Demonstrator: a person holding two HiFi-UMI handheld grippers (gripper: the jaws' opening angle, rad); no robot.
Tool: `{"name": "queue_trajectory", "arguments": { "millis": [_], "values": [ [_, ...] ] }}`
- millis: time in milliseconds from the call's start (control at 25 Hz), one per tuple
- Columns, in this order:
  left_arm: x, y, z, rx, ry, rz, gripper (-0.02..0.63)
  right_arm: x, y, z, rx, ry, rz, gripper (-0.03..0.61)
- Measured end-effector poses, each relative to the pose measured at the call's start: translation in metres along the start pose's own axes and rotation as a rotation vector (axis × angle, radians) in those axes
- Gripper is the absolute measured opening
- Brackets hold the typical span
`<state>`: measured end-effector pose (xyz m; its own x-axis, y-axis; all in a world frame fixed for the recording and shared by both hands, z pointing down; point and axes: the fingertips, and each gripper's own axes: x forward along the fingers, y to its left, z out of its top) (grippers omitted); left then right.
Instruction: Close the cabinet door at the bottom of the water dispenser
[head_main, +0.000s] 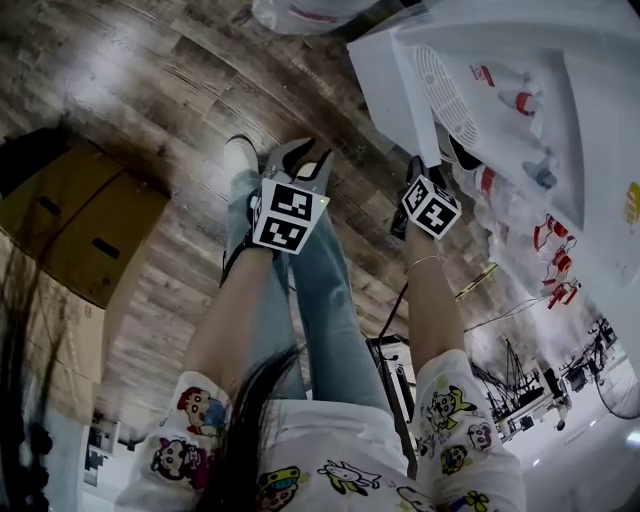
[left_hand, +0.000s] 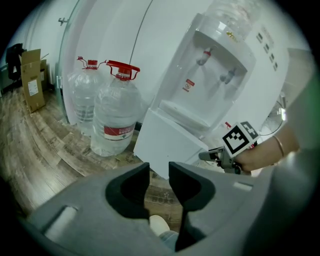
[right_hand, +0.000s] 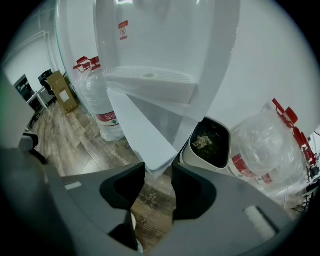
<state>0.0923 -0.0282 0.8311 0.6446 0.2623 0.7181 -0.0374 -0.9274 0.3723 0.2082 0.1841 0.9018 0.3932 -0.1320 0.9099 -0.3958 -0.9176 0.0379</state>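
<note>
Right gripper view put the cabinet door (right_hand: 142, 132) straight ahead of the jaws: a plain white flat panel, swung out from the foot of the water dispenser (right_hand: 150, 30), its lower free corner hanging just beyond the jaw tips. It looked like a thin, stiff sheet on a hinge, probably light and easy to swing, with a smooth finish that pads would likely slip on. No handle or knob showed on it. The best hold seemed to be the free edge far from the hinge, either pinched lightly or simply pushed flat on its outer face, since a shove near the hinge would do little.

The right gripper (right_hand: 158, 172) had its jaws a narrow way apart with nothing between the pads; whether a tip touched the door's corner could not be told. The left gripper (left_hand: 159, 172) likewise stood narrowly open and empty, with the door farther off, above and beyond its jaws.

Right of the right jaws, past the door, stood an open waste bin (right_hand: 206, 142) and a bagged bottle (right_hand: 265, 150). Left of the left jaws, two water bottles (left_hand: 114, 120) stood on the wooden floor (left_hand: 45, 145), beside the dispenser.
</note>
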Motion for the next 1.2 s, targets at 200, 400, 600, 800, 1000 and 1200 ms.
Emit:
{"name": "queue_trajectory", "arguments": {
  "millis": [200,400,600,800,1000,1200],
  "values": [
    [0.008,-0.01,-0.006,-0.016,-0.007,-0.014,0.121,0.005,-0.01,0.01,-0.042,-0.025,-0.017,0.153],
    [0.01,-0.014,-0.01,-0.02,-0.012,-0.019,0.121,0.011,-0.024,0.02,-0.088,-0.038,-0.042,0.153],
    [0.009,-0.01,-0.011,-0.023,-0.025,-0.016,0.121,0.019,-0.039,0.034,-0.107,-0.051,-0.077,0.153],
    [0.008,-0.006,-0.015,-0.023,-0.019,-0.012,0.121,0.025,-0.049,0.045,-0.13,-0.053,-0.096,0.153],
    [0.007,-0.004,-0.015,-0.018,-0.014,-0.012,0.121,0.03,-0.055,0.055,-0.134,-0.046,-0.111,0.156],
    [0.009,-0.006,-0.007,-0.011,-0.02,-0.008,0.121,0.031,-0.061,0.063,-0.123,-0.057,-0.127,0.166]
  ]
}}
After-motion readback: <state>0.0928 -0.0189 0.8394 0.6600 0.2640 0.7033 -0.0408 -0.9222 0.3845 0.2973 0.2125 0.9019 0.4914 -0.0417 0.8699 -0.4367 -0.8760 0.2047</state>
